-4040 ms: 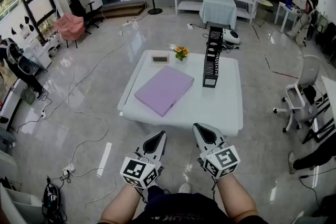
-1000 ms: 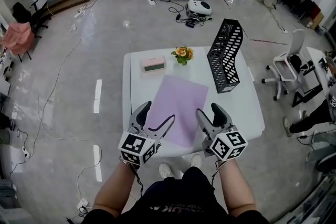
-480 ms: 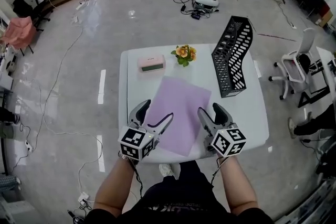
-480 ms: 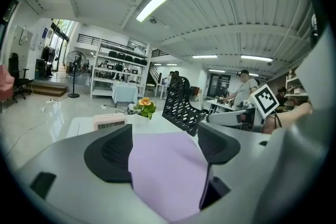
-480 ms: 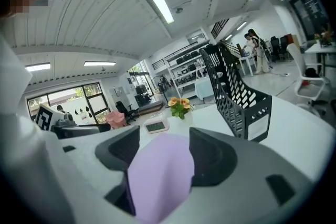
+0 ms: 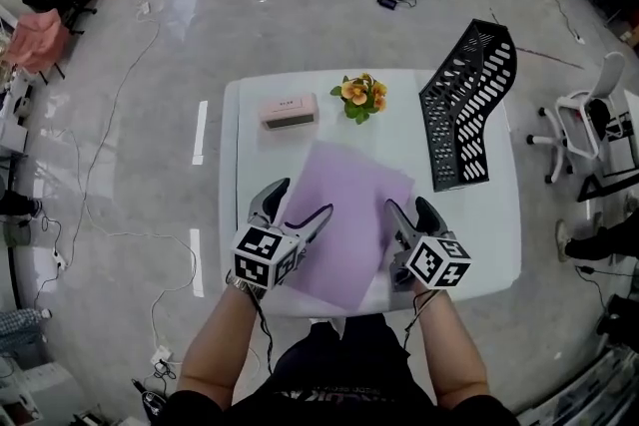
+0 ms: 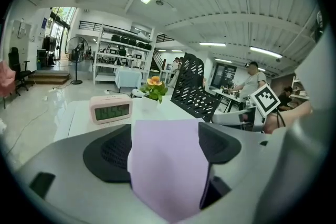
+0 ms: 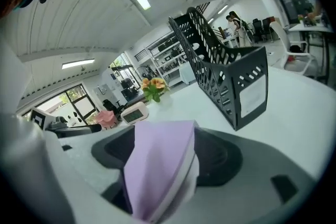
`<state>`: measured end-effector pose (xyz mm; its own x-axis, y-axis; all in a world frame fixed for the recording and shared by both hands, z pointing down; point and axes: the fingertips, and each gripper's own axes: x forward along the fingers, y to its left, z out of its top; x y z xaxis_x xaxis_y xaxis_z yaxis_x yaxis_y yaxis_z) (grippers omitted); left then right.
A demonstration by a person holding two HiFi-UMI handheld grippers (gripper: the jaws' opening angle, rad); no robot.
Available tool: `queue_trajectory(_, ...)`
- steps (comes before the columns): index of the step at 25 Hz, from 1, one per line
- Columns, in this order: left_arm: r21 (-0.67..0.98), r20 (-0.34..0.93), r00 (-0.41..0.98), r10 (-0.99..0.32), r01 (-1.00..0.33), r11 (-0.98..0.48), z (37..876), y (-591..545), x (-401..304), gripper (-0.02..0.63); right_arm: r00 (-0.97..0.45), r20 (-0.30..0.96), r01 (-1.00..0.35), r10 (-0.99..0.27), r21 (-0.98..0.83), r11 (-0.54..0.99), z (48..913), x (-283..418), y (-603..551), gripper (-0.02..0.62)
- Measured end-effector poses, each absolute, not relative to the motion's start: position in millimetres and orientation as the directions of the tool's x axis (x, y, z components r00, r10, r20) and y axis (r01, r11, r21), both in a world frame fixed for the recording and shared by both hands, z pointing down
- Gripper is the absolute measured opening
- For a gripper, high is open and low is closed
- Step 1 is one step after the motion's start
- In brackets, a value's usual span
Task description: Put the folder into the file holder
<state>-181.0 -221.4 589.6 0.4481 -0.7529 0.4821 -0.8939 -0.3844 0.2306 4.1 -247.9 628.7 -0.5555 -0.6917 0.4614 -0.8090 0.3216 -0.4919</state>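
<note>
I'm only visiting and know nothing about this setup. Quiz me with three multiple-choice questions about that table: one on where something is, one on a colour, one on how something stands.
1. What sits just beside the pink clock at the far side of the table?
A. a mug
B. a small pot of flowers
C. a stapler

2. What colour is the folder?
A. purple
B. green
C. yellow

3. How is the black file holder placed?
A. tipped on its side
B. upside down
C. standing upright

Answers:
1. B, the head view shows the flowers next to the clock.
2. A, the folder lying on the table is pale purple.
3. C, its base rests on the table and its open top faces up.
</note>
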Motion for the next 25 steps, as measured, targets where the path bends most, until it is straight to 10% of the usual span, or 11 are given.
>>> queue_trajectory(25, 0.358, 0.666, 0.496, -0.557, -0.868, -0.344, 683.5, -284.8, -179.2, 0.396, -0.593, 0.577, -0.783, -0.561, -0.576, 0.236, 685.8, -8.2, -271.4, 0.354)
